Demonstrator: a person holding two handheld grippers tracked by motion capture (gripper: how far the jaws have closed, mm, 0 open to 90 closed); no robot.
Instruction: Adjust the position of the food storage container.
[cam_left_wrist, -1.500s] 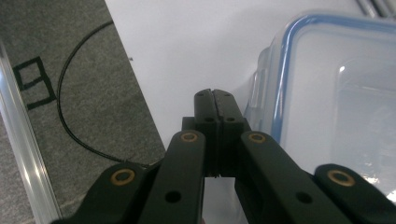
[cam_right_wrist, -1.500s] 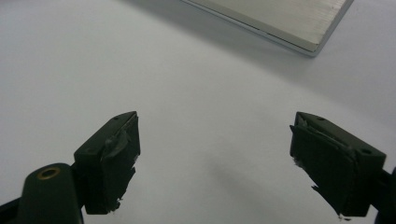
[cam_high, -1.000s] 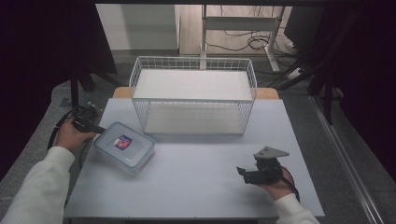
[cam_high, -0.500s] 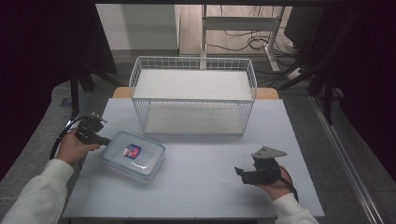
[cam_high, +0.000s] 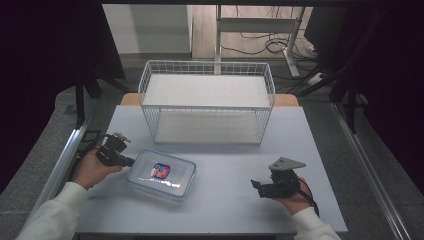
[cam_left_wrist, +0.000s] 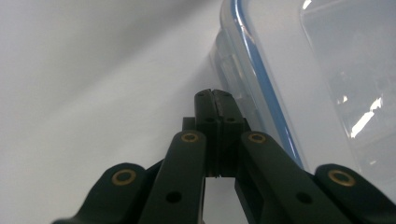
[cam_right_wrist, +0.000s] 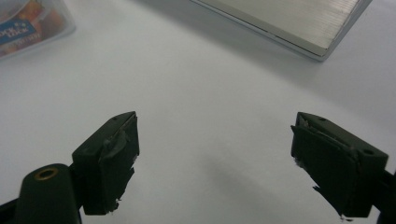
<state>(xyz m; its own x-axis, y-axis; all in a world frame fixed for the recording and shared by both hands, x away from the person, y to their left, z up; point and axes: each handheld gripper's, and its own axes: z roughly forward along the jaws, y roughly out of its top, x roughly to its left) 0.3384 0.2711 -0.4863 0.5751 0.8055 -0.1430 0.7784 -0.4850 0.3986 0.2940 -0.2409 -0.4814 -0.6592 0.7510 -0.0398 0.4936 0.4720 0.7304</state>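
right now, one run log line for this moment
left gripper: jaws shut, tips against clear lidded container | right gripper: jaws open, empty, over table | wire basket: empty

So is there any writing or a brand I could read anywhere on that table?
Red and blue label on the clear plastic container: print is there, too small to read in the high view.
Same label in the right gripper view: white letters on a blue band, too blurred to read.
Wire basket, table: no writing seen.
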